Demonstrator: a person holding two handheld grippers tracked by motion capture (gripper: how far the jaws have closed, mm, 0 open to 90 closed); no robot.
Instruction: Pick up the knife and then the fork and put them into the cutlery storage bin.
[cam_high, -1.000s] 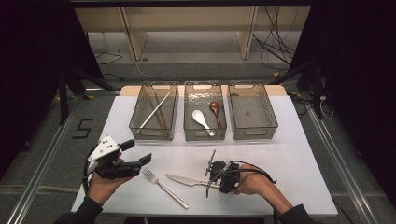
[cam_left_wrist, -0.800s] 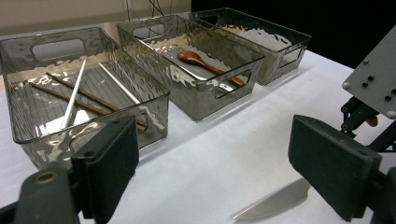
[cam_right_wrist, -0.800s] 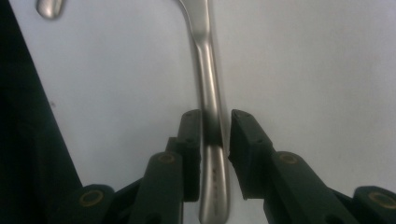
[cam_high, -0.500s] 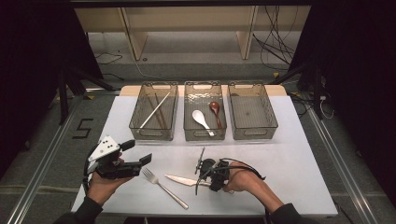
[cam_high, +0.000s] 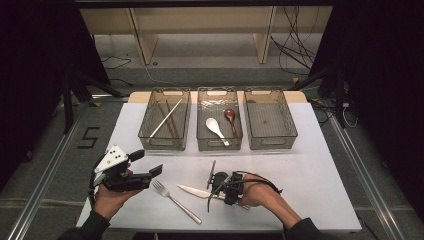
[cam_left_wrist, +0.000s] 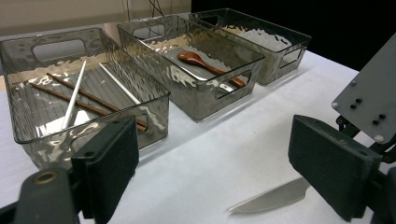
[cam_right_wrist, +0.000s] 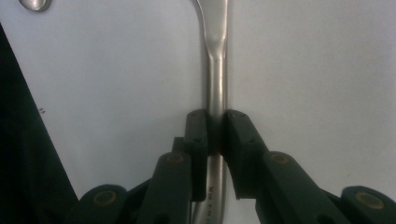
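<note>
Steel knife (cam_right_wrist: 216, 70) is lying lower centre on open white table (cam_high: 320, 165); right gripper (cam_right_wrist: 215, 133), closing, is pinching its handle.

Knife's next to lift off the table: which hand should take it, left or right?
Right. The right hand-held gripper already has its jaws closed on the knife handle, having just been closing. The left hand-held gripper is open, off to the side near the fork.

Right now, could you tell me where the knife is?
In the high view the knife lies on the white table near its front edge, between the fork and the right gripper, whose fingers clamp its handle.
</note>
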